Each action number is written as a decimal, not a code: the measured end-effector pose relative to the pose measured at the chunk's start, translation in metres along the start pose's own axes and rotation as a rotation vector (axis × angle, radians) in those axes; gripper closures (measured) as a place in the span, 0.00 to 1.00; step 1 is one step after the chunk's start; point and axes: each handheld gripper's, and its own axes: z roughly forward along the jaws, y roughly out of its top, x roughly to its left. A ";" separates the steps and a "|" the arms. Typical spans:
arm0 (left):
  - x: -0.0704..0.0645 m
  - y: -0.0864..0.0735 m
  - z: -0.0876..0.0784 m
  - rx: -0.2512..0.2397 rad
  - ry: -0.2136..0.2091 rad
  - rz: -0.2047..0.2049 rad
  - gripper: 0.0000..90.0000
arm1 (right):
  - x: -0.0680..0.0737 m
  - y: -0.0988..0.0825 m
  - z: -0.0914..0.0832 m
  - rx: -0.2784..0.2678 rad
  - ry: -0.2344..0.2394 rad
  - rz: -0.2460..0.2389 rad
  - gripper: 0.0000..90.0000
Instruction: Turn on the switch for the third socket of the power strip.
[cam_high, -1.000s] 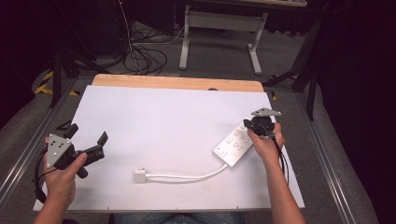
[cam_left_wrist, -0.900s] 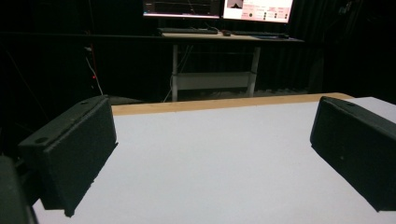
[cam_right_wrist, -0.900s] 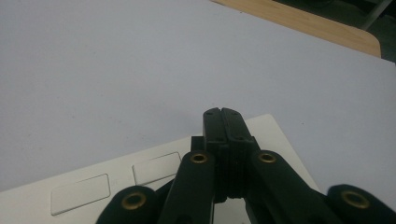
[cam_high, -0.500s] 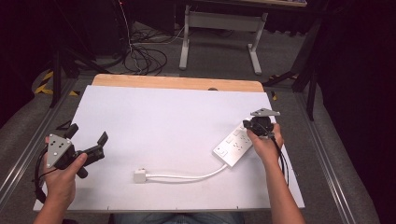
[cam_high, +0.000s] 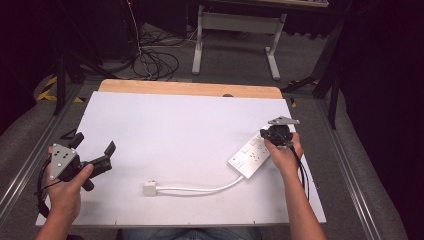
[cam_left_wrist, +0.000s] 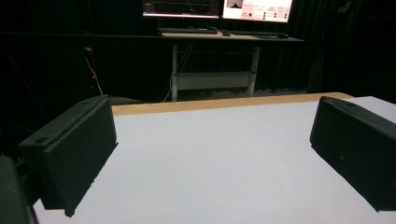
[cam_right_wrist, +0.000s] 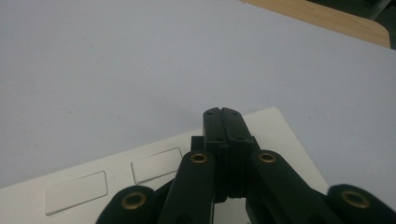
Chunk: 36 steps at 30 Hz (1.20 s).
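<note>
White power strip (cam_high: 251, 155) lying at a slant at centre right of the high view on the white table top (cam_high: 175, 130), its cable (cam_high: 200, 188) curling left to a plug (cam_high: 150, 188) at lower centre. Right gripper (cam_high: 272, 136) pressed tip-down on the strip's upper end, jaws fully together with nothing between them. Left gripper (cam_high: 92, 150) held at lower left, well apart from the strip, jaws spread wide and empty.

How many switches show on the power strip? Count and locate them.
2 on the power strip: left switch near the picture's left edge, right switch beside the shut right claw, which may hide more.
</note>
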 end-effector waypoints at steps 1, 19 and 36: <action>0.000 0.000 0.000 0.000 0.000 0.001 0.01 | 0.000 0.000 0.000 0.001 0.001 -0.001 1.00; 0.000 0.000 0.000 -0.001 0.000 -0.001 0.01 | -0.001 -0.006 0.012 0.013 -0.008 -0.004 1.00; 0.000 0.000 -0.001 -0.001 0.000 0.000 0.01 | 0.000 -0.011 0.013 -0.010 -0.028 -0.015 1.00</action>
